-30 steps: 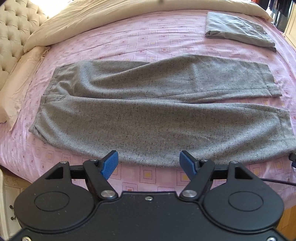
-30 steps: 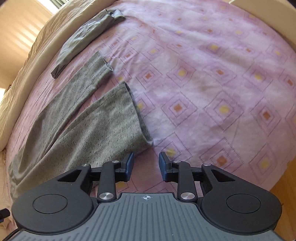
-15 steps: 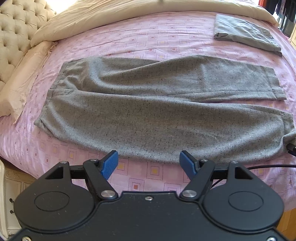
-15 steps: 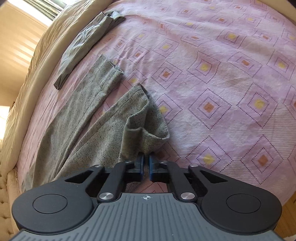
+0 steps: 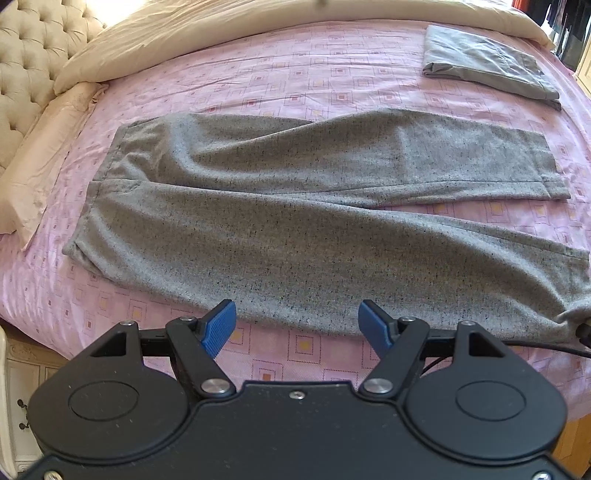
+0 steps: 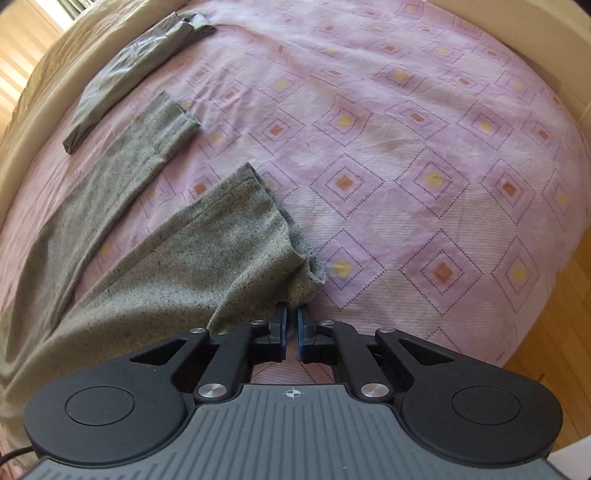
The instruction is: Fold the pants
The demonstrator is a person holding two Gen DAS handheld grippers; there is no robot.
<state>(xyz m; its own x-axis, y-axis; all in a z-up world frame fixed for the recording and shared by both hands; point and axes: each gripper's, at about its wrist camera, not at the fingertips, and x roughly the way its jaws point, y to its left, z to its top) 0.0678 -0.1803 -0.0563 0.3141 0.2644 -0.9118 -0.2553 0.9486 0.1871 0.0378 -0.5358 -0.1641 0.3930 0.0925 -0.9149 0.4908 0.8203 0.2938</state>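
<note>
Grey speckled pants (image 5: 295, 221) lie flat across the pink patterned bed, waistband at the left, both legs running right. My left gripper (image 5: 297, 326) is open and empty, hovering just before the near edge of the nearer leg, about mid-length. In the right wrist view the pants (image 6: 192, 254) lie to the left. My right gripper (image 6: 291, 321) is shut on the near corner of the nearer leg's cuff (image 6: 295, 273), which is lifted and bunched. The farther leg's cuff (image 6: 177, 118) lies flat.
A folded grey garment (image 5: 487, 70) lies at the bed's far right, also in the right wrist view (image 6: 129, 74). Beige pillows (image 5: 44, 147) and a duvet (image 5: 258, 22) lie along the left and far sides. A cable (image 5: 546, 347) trails at the right.
My right gripper closed on the cuff corner of the nearer leg and lifted it, bunching the fabric. My left gripper drew back a little and stayed open.
</note>
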